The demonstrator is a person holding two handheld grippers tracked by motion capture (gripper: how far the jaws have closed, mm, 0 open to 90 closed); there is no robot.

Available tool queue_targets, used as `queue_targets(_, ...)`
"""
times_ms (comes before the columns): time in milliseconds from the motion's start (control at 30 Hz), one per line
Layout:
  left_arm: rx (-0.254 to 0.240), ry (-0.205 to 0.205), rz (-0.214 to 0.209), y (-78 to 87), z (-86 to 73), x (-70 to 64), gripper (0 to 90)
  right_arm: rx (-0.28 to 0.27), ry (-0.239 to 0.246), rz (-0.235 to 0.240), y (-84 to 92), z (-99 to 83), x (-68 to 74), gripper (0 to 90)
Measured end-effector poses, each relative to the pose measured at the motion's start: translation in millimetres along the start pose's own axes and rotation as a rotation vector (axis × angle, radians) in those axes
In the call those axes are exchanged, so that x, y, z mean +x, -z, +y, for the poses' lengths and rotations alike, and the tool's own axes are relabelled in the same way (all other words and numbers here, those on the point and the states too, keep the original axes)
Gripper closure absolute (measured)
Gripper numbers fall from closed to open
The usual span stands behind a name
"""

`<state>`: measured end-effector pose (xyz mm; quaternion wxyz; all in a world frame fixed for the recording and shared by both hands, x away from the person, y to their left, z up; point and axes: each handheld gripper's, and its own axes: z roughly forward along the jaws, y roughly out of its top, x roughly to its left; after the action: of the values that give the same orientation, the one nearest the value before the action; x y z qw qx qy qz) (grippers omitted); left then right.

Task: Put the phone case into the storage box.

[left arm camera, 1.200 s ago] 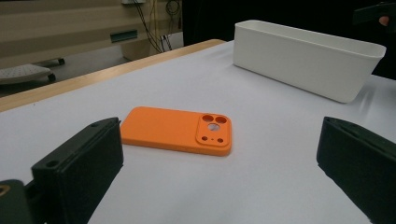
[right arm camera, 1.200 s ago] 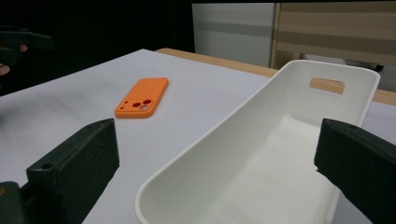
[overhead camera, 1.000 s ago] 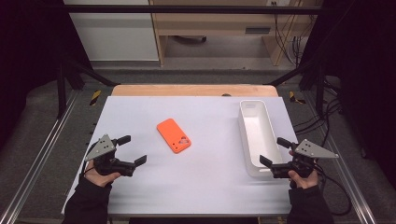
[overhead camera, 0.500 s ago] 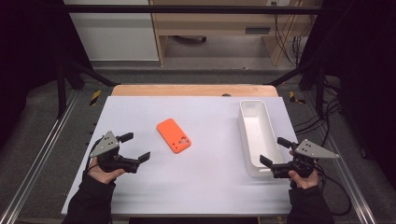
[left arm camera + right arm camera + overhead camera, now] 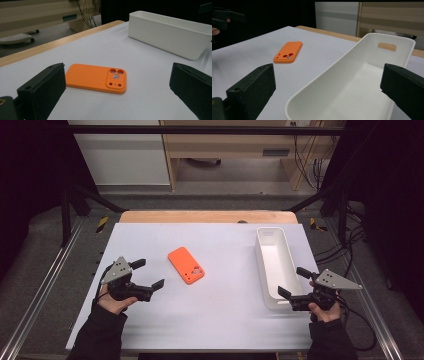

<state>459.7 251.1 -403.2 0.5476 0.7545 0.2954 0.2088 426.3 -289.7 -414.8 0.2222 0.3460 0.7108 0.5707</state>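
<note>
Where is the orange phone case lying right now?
In the high view the flat orange plastic phone case lies left of centre on the white table, just ahead of the open left claw, well apart from the long white tray.

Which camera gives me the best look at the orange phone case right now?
The left gripper view: the orange phone case lies close and sharp between the open left claw, camera cutouts clear. The high view shows its whole outline on the table, smaller. The right gripper view shows it farther off, beside the white bin.
</note>
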Motion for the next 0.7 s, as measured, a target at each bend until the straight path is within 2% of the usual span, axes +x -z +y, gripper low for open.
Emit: queue_targets(700,0.014,-0.011,-0.015,-16.4,13.1,-2.2,0.1,0.005,-0.004,-0.01,-1.6,-0.3,-0.1,0.4)
